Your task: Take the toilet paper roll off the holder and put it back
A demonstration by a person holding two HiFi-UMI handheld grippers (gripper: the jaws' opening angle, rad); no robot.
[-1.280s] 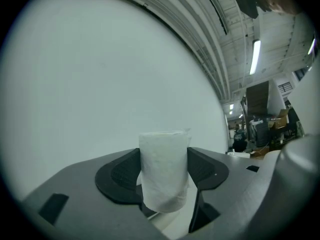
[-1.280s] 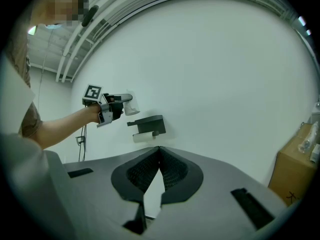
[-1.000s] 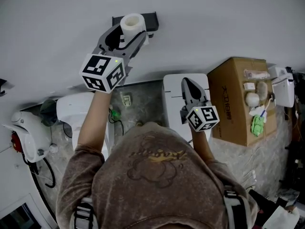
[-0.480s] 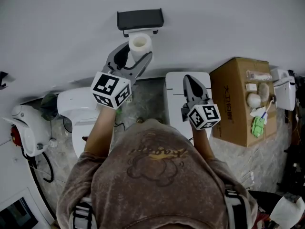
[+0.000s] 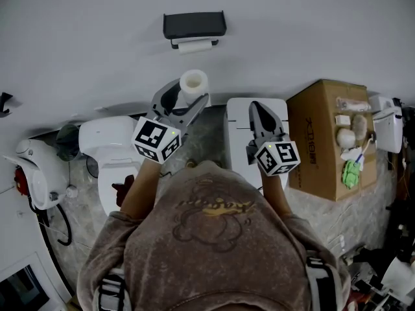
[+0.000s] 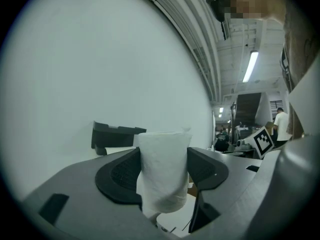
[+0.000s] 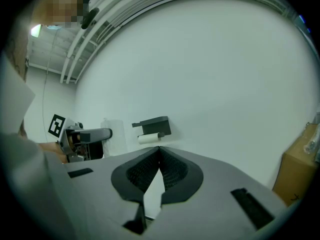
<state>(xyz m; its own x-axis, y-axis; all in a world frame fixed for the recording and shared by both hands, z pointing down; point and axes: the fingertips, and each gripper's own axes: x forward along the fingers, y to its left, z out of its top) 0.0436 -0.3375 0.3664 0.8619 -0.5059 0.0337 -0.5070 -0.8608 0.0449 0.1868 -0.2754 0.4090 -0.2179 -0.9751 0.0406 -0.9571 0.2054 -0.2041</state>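
The black wall holder (image 5: 194, 25) hangs high on the white wall, with a white cylinder (image 5: 195, 43) still under it. My left gripper (image 5: 192, 91) is shut on a white toilet paper roll (image 5: 194, 84), held upright well below the holder and apart from it. In the left gripper view the roll (image 6: 163, 176) stands squeezed between both pads, with the holder (image 6: 116, 134) behind it to the left. My right gripper (image 5: 257, 111) hovers shut and holding nothing over a white cabinet top. Its jaws (image 7: 159, 153) touch at the tips, facing the holder (image 7: 152, 125).
A white toilet (image 5: 111, 149) stands lower left, with a white cabinet (image 5: 235, 137) beside it. A cardboard box (image 5: 324, 138) carrying small items sits to the right. A white and red appliance (image 5: 35, 177) is at the far left. Speckled floor shows between toilet and cabinet.
My left gripper has pulled the roll off the holder and carried it down, away from the wall. The right gripper has stayed in place.
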